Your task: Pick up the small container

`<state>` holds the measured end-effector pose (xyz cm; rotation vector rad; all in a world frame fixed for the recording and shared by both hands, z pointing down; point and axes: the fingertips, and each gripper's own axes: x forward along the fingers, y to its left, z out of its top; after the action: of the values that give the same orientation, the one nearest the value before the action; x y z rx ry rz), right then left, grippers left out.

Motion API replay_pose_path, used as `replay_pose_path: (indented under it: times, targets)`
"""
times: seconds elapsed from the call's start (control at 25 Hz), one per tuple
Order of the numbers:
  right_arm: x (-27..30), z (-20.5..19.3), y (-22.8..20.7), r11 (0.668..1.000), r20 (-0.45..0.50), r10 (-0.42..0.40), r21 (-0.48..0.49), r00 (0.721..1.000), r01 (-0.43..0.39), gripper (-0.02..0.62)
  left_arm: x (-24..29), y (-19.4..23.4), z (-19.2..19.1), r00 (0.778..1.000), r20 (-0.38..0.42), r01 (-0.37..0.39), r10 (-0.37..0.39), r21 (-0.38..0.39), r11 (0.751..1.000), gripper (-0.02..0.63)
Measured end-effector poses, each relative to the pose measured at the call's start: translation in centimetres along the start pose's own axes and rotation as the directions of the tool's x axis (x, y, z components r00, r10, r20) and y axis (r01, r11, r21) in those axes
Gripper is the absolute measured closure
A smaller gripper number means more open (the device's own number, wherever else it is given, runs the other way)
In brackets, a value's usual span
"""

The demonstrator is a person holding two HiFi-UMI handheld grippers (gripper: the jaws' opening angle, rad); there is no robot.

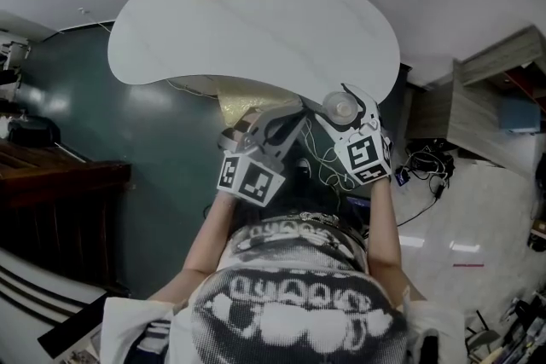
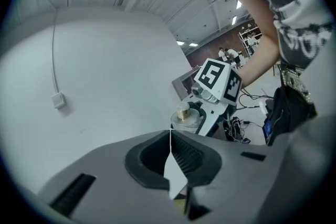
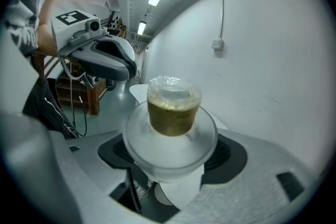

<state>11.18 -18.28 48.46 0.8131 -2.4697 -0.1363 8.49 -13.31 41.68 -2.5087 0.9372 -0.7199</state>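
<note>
My right gripper (image 1: 345,110) holds the small container (image 3: 173,115) between widely spread jaws, in the air at the near edge of the white table (image 1: 256,21). My left gripper (image 2: 170,157) is closed with nothing in it, near that same table edge.

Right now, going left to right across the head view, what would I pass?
Dark brown wooden furniture → left gripper, shut and empty → right gripper gripping the small clear lidded container → grey wooden cabinet.

Forearms reach forward side by side; left claw (image 1: 284,122) jaws pressed together; right claw (image 1: 343,103) clamps the small container (image 3: 173,113).
</note>
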Motion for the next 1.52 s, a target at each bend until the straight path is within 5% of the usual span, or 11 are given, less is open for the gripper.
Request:
replay_pose_path:
  times: [1.52]
  targets:
    - [-1.9, 4.9, 5.7, 0.996, 0.029, -0.068, 0.051, 0.997, 0.066, 0.252, -4.5, 1.0, -2.8, 0.998, 0.024, 0.063, -0.064, 0.028, 0.998, 0.601]
